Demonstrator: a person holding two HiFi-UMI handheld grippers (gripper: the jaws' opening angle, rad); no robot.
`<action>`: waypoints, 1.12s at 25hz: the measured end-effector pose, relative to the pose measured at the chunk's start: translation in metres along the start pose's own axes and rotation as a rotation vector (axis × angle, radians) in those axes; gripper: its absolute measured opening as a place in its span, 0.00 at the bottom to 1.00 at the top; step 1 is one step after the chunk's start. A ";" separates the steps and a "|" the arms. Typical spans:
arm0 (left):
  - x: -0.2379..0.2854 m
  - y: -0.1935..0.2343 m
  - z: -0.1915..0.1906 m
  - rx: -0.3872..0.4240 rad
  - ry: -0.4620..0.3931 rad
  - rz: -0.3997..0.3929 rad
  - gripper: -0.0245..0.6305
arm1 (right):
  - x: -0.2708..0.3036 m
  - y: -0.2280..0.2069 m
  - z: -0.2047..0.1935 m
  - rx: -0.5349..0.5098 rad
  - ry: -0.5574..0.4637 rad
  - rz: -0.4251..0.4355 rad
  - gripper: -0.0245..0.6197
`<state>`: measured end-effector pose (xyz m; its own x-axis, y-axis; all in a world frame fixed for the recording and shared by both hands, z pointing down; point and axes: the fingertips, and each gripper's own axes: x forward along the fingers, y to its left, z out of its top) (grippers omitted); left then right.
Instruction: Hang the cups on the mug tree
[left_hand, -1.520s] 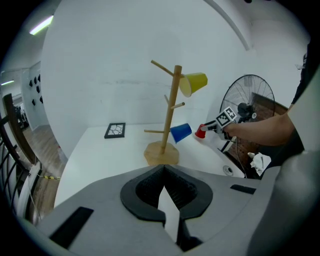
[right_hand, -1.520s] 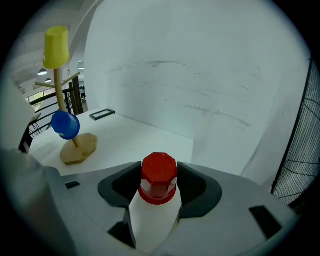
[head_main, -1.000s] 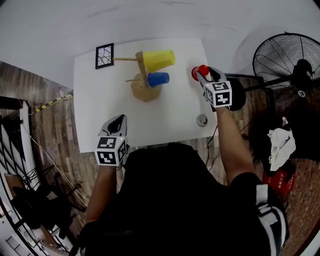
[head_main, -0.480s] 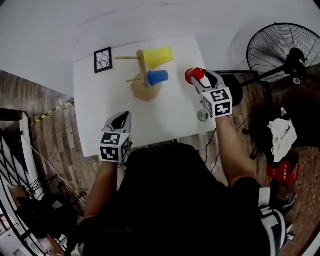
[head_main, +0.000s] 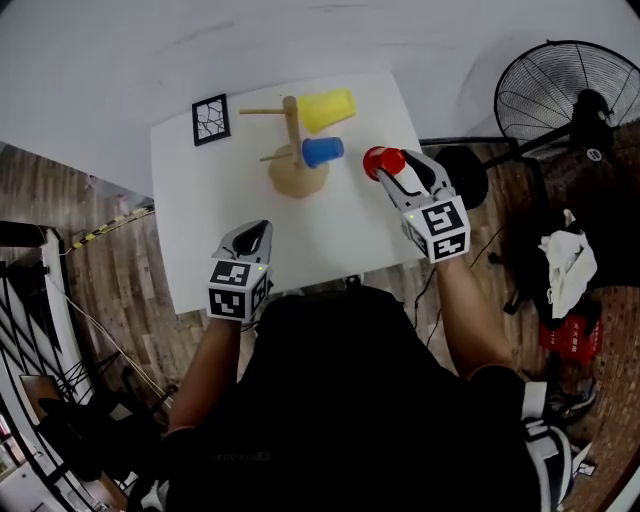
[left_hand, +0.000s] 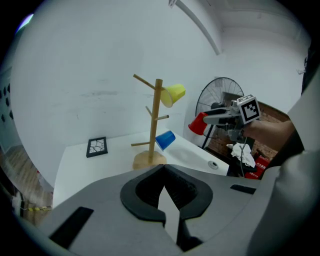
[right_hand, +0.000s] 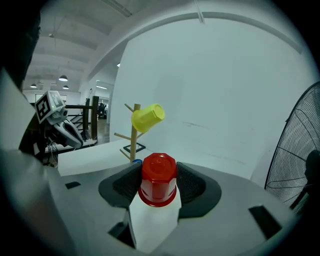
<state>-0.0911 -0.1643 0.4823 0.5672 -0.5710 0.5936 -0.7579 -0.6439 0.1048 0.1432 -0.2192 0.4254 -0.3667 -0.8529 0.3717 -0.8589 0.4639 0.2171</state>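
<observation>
White table (head_main: 200, 210) fills our head view's middle, the mug tree (head_main: 291, 135) at upper centre bearing a yellow cup (head_main: 327, 109) and a blue cup (head_main: 322, 151), while our right gripper (head_main: 390, 166) beside it clamps a red cup (head_main: 378, 160) and our left gripper (head_main: 252, 238), lower left, is clenched empty.

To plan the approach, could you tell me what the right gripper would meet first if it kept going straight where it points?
Probably the blue cup on the mug tree, which peeks out just beyond the red cup that the right gripper holds; depth is unclear, so this is a guess.
</observation>
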 end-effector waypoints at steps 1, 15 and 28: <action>-0.001 0.001 -0.001 0.000 0.000 0.001 0.06 | -0.001 0.005 0.002 -0.002 -0.006 0.009 0.37; -0.017 0.014 -0.015 -0.039 -0.007 0.040 0.06 | 0.002 0.097 0.076 -0.104 -0.204 0.180 0.37; -0.035 0.033 -0.031 -0.082 -0.015 0.098 0.06 | 0.046 0.117 0.087 -0.113 -0.173 0.156 0.37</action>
<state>-0.1460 -0.1495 0.4899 0.4936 -0.6367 0.5924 -0.8332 -0.5415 0.1122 -0.0053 -0.2243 0.3896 -0.5555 -0.7928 0.2508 -0.7452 0.6084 0.2729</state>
